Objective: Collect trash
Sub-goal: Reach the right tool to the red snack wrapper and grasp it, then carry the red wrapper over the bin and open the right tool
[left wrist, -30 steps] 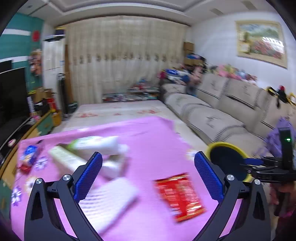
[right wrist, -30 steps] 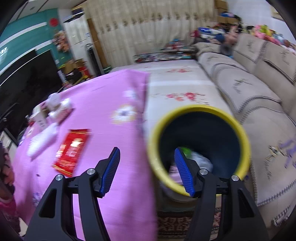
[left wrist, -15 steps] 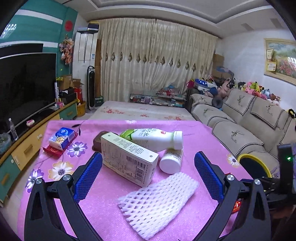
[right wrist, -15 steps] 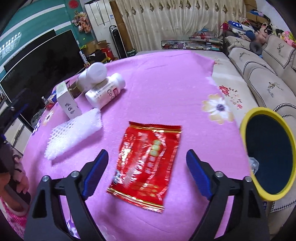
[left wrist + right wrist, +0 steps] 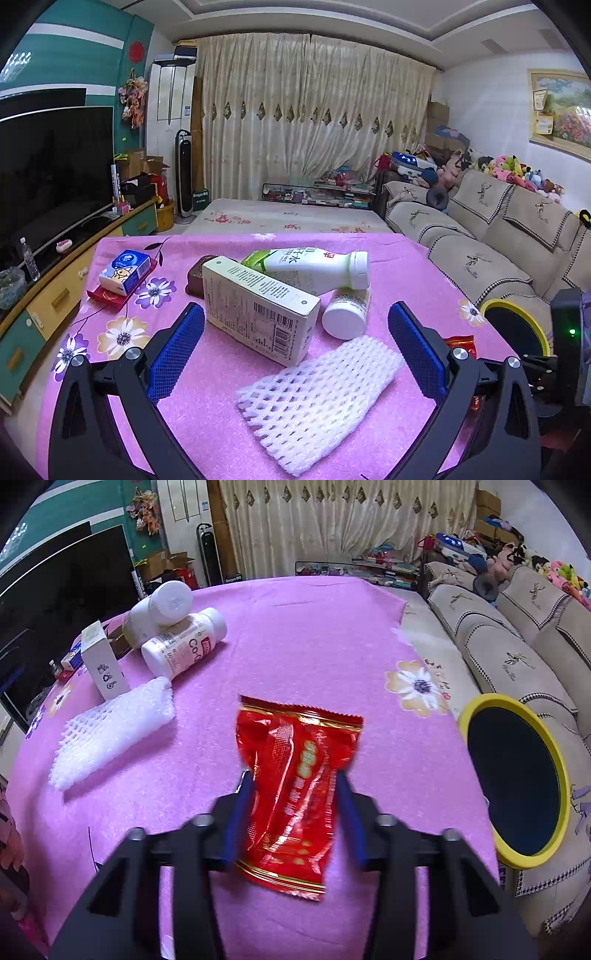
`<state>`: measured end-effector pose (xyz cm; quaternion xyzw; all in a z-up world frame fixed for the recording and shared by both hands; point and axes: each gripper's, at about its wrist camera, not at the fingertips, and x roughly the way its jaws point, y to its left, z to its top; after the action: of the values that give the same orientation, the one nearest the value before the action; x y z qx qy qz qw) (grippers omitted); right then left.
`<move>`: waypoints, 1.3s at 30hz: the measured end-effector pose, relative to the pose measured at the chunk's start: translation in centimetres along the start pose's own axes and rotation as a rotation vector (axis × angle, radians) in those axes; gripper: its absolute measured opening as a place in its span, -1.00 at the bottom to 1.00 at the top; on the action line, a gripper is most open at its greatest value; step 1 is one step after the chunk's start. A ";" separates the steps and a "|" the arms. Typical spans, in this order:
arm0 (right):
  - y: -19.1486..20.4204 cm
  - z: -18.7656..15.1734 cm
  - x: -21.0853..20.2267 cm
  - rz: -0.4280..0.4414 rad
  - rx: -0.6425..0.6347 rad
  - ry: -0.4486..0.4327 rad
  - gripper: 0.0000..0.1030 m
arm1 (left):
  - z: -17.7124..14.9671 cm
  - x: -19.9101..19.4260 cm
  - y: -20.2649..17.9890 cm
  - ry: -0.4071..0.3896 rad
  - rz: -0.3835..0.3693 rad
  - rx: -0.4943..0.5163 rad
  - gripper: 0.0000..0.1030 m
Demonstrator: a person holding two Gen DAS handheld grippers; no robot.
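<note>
The crinkled red foil snack wrapper with gold print (image 5: 295, 790) lies flat on the pink flowered tablecloth (image 5: 314, 638), near the table's near right edge, and the right gripper (image 5: 293, 794) now straddles it: half a second ago its blue pads stood wide to either side, and its jaws have just been closing, so both pads now press the wrapper's long edges and the foil bulges and buckles between them. I judge this the grasp that starts the next pickup; the wrapper is not yet lifted. Its shiny film looks thin and slippery, so a pinch on the sides may let it slide. Just right of the table, lower down, waits the yellow-rimmed dark waste bin (image 5: 554, 760). Left of the wrapper lies a white foam fruit net (image 5: 317, 402), and beyond it a white carton with a barcode (image 5: 258, 310) and two white plastic bottles (image 5: 314, 266). The left gripper (image 5: 295, 354) hovers over the net and carton, jaws wide apart, holding nothing
</note>
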<state>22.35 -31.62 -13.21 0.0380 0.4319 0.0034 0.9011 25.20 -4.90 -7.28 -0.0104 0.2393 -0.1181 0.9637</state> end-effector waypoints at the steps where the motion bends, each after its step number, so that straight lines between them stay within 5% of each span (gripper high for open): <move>1: -0.3 -0.1 -0.2 0.008 0.007 -0.004 -0.53 | -0.1 0.0 0.0 0.001 0.001 -0.002 0.90; 12: -4.0 0.2 -2.8 0.069 0.086 -0.044 -0.58 | -0.2 0.1 0.1 -0.001 0.002 0.001 0.90; 24: -14.2 1.8 -3.5 -0.144 0.210 -0.078 -0.50 | -0.3 0.3 -0.3 0.001 -0.010 0.014 0.90; 32: -20.2 1.4 0.2 -0.233 0.299 0.001 -0.29 | -0.4 0.5 -0.6 0.008 -0.009 0.025 0.90; 39: -22.5 0.6 1.2 -0.282 0.360 0.023 0.28 | -0.5 0.7 -0.9 0.016 -0.015 0.036 0.90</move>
<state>22.97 -54.00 -15.31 0.1374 0.4367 -0.1995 0.8664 25.37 -5.92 -8.00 0.0063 0.2448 -0.1297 0.9609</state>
